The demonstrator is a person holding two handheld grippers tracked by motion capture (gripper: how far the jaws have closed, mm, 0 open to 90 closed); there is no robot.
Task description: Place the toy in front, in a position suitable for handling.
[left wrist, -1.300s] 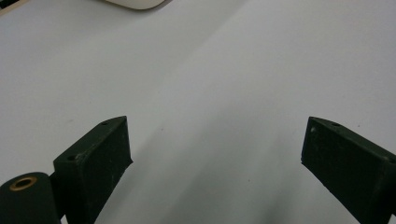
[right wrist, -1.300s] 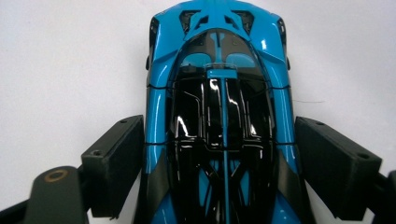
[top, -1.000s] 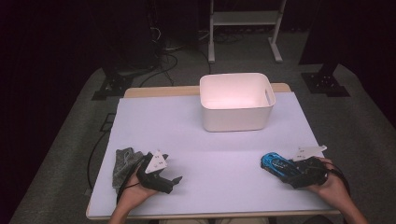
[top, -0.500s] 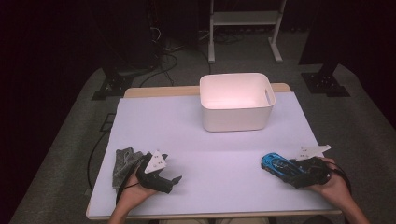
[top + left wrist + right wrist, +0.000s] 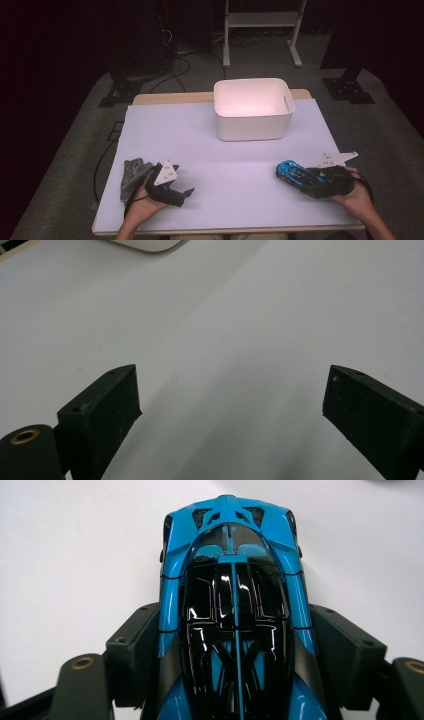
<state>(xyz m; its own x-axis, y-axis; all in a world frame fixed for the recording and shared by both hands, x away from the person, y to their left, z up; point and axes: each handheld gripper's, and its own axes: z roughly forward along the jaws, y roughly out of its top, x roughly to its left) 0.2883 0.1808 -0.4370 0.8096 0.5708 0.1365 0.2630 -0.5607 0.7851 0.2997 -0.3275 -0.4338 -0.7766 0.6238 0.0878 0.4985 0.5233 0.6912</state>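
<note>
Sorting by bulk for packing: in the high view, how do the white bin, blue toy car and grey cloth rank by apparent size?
1. white bin, clearly largest.
2-3. blue toy car and grey cloth look alike; the cloth is partly hidden, so unranked.

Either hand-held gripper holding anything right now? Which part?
The right hand-held gripper is clamped on the blue toy car, jaws on its two flanks at the rear half. The left hand-held gripper is open, with nothing between its jaws.

dark room, grey carpet floor (image 5: 75,150), white metal stand (image 5: 260,20) behind white-topped table (image 5: 200,135).
</note>
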